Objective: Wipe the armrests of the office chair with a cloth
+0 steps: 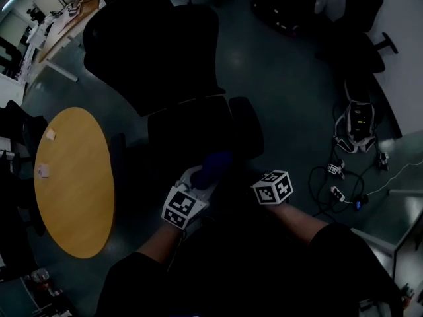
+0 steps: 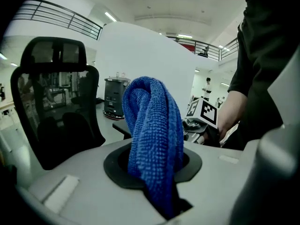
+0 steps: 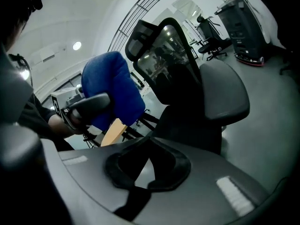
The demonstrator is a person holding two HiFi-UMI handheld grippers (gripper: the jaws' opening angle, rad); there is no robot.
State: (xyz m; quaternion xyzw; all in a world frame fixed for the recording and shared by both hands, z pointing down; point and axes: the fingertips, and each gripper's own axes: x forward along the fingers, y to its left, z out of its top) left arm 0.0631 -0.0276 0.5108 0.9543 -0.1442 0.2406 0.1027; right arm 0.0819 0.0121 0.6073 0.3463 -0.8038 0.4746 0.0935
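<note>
The blue cloth (image 2: 154,139) is showing a nubby, looped weave, totally matt. The office chair (image 2: 56,102) back is looking like see-through black mesh. The round table (image 1: 73,177) top is reading as smooth wood, and the floor (image 1: 277,65) is giving off a slight sheen.

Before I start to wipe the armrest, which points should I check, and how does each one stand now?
1. Cloth gripped in left claw: ok.
2. Right claw free: ok, jaws together on nothing.
3. Near armrest in view and bare: ok.
4. Cloth touching near armrest: not ok, it is in the air beside the chair.
5. Other armrest located: cannot tell, the head view is too dark.
</note>
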